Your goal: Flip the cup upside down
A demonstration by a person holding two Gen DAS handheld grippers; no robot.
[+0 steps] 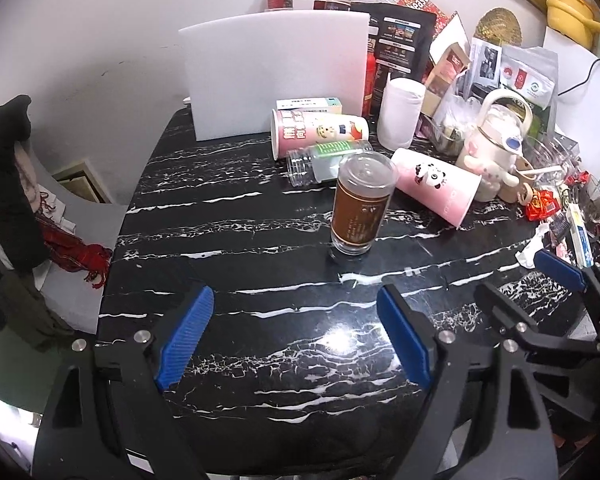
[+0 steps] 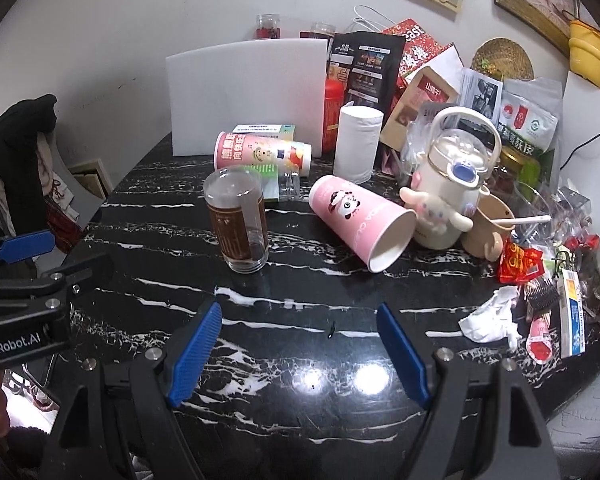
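A clear glass cup (image 1: 360, 204) with a brown printed label stands on the black marble table (image 1: 260, 280), its closed base up and its rim down. It also shows in the right wrist view (image 2: 238, 220). My left gripper (image 1: 296, 328) is open and empty, well short of the cup. My right gripper (image 2: 298, 344) is open and empty, to the right of the cup and short of it. The right gripper also shows at the right edge of the left wrist view (image 1: 540, 280).
A pink panda paper cup (image 2: 360, 224) lies on its side right of the glass. A second pink cup (image 2: 260, 154) and a clear bottle (image 2: 282, 184) lie behind it. A white board (image 2: 244, 96), white tumbler (image 2: 358, 142), cream kettle (image 2: 452, 176) and packets crowd the back right.
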